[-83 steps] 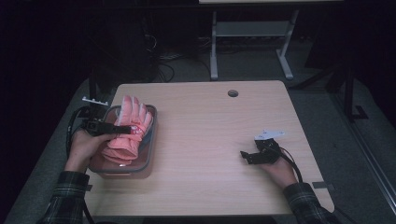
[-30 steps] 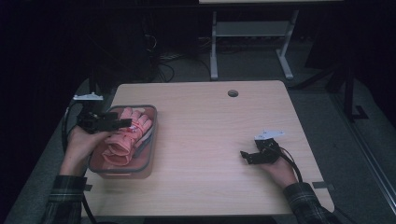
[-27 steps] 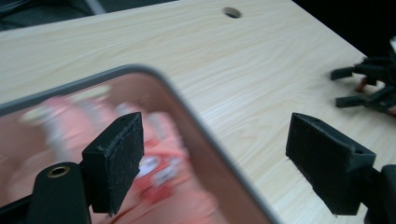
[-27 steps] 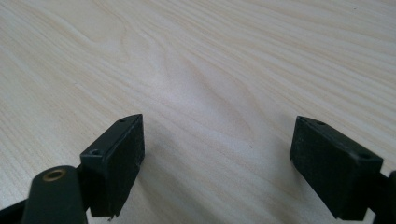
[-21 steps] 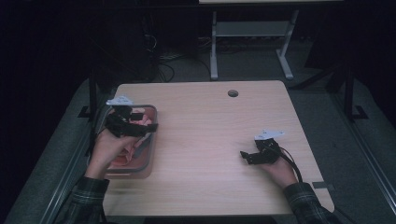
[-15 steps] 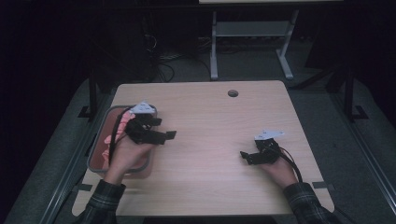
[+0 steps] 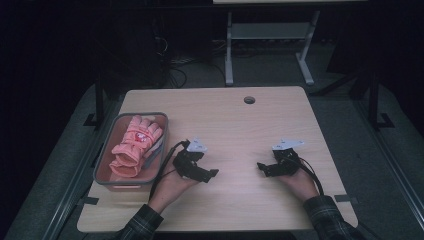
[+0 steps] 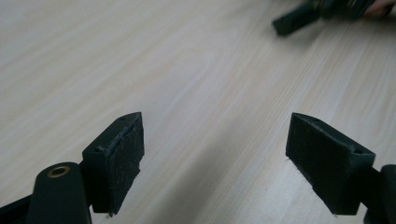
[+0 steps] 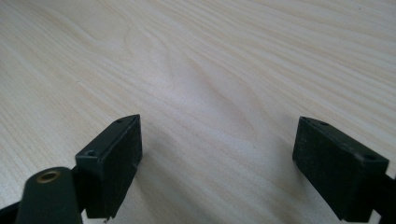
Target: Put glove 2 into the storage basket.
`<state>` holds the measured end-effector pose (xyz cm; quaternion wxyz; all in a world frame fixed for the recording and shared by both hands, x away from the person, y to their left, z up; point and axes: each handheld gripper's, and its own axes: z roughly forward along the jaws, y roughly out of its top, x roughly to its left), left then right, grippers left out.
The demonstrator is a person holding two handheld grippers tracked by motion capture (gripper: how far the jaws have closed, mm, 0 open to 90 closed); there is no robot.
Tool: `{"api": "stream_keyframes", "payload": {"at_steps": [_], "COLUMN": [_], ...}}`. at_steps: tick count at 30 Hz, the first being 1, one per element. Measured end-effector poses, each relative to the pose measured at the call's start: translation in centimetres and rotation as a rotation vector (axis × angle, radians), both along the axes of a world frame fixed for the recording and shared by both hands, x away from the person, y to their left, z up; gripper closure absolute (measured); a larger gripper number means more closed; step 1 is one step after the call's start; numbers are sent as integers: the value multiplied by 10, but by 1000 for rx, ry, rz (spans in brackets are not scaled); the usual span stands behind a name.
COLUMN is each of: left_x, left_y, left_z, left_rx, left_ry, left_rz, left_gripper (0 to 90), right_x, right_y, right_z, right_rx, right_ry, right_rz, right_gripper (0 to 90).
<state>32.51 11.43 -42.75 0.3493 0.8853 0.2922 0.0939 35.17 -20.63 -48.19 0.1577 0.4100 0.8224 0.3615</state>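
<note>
A pink glove lies in a grey-rimmed pink bin at the left of the wooden table. My left gripper rests low on the table just right of the bin, open, with nothing between its jaws; its own view has the gripper over bare wood and my right gripper's tip far off. My right gripper sits at the right of the table, pointing left, open and empty; its own view has the gripper over bare wood.
A round grommet hole sits near the table's far edge. Beyond the table stand a white desk frame and floor cables. Black posts flank the table on both sides.
My left gripper let go of the pink glove in the bin and moved right, down onto the table beside the bin. The glove stays in the bin. My right gripper has not moved.
</note>
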Motion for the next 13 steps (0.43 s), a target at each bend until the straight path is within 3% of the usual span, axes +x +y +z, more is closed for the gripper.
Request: {"api": "stream_keyframes", "payload": {"at_steps": [6,13], "left_x": [-2,-2], "left_y": [-13,-14], "left_z": [-26,-39], "left_rx": [68,79], "left_ry": [0,9], "left_rz": [-29,-30], "left_gripper": [187,174], "right_x": [0,0], "right_y": [0,0], "right_z": [0,0], "right_rx": [1,1], "right_ry": [0,1], "right_rz": [2,5], "right_gripper": [152,152]}}
